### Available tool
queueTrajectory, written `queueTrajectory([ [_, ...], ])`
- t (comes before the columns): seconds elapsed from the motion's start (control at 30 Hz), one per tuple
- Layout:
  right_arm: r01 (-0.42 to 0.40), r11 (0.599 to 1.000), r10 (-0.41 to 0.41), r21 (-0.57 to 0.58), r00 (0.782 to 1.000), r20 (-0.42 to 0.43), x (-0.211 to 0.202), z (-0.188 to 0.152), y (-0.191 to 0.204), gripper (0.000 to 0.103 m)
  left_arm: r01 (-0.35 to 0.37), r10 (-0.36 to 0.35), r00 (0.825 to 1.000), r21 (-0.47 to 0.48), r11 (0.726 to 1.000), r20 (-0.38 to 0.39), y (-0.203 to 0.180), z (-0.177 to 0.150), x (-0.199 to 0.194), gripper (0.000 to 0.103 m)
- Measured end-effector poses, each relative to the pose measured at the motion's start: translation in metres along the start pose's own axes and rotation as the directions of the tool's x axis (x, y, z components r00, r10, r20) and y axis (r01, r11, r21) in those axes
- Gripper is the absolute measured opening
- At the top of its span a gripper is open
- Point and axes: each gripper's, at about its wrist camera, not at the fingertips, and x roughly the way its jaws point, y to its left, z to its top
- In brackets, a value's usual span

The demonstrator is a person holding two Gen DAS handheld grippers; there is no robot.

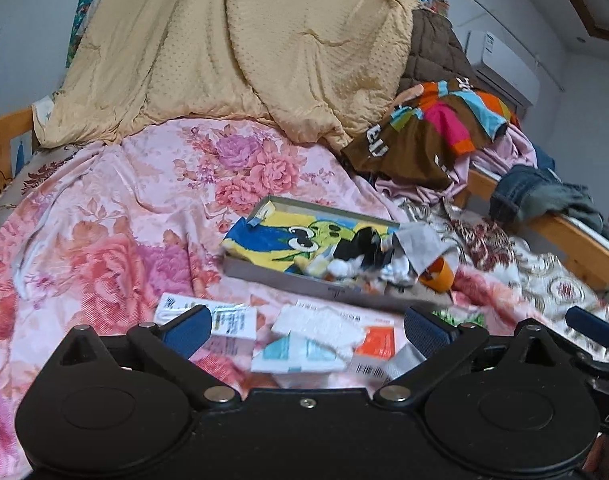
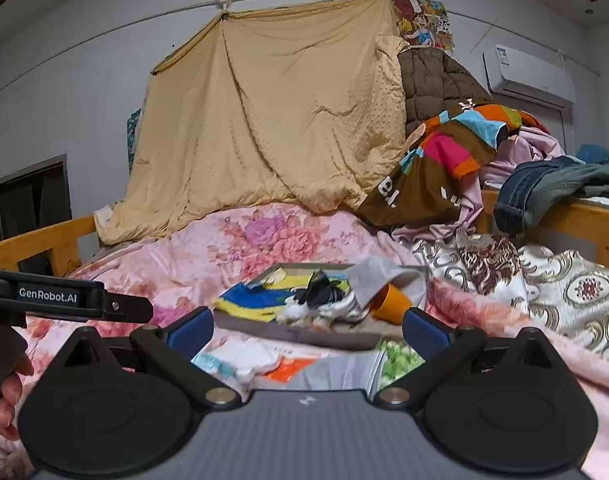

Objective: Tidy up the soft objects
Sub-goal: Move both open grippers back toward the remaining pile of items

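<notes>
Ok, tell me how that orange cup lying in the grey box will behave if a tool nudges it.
The orange cup lies on its side against the socks, so a nudge would probably roll it in an arc. It looks thin and light, so likely easy to shove. The grey box wall and crumpled paper may stop it.

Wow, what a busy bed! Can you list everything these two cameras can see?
Blanket: one, tan, draped against the wall.
Bedspread: one, pink floral, covering the bed.
Tray: one, grey, mid-bed, holding a cartoon cloth and crumpled socks.
Cup: one, orange, tipped at the tray's right end.
Packets: several, white, blue, orange, just ahead of the claws.
Clothes pile: brown multicolour top, pink fabric, right.
Jeans: blue, over the wooden rail.
Air conditioner: one, white, wall.
Left claw: open.
Right claw: open.
</notes>
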Motion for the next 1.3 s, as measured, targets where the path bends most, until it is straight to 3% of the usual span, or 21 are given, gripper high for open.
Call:
queueTrajectory([
  [0.27,-0.004,1.0,0.006,0.02,0.997,-0.077,-0.021,-0.015,0.009,0.103,0.037,-0.037,0.999,0.018,0.999,-0.023,0.016,-0.022,-0.022,0.102],
  [0.63,0.015,0.999,-0.006,0.042,0.977,-0.212,-0.01,-0.03,0.008,0.103,0.095,-0.086,0.993,0.099,0.991,-0.085,0.024,-0.063,-0.02,0.102],
  [0.83,0.084,0.994,-0.059,0.067,0.947,-0.317,0.006,-0.036,-0.001,0.103,0.14,-0.122,0.986,0.178,0.974,-0.111,0.014,-0.077,-0.018,0.102],
  [1.07,0.132,0.988,-0.092,0.083,0.921,-0.378,0.016,-0.042,-0.008,0.103,0.194,-0.174,0.974,0.134,0.972,-0.147,0.02,-0.079,-0.007,0.102],
  [1.3,0.121,0.989,-0.079,0.085,0.917,-0.392,0.025,-0.041,-0.009,0.103,0.203,-0.188,0.971,0.097,0.974,-0.149,0.027,-0.078,0.006,0.102],
])
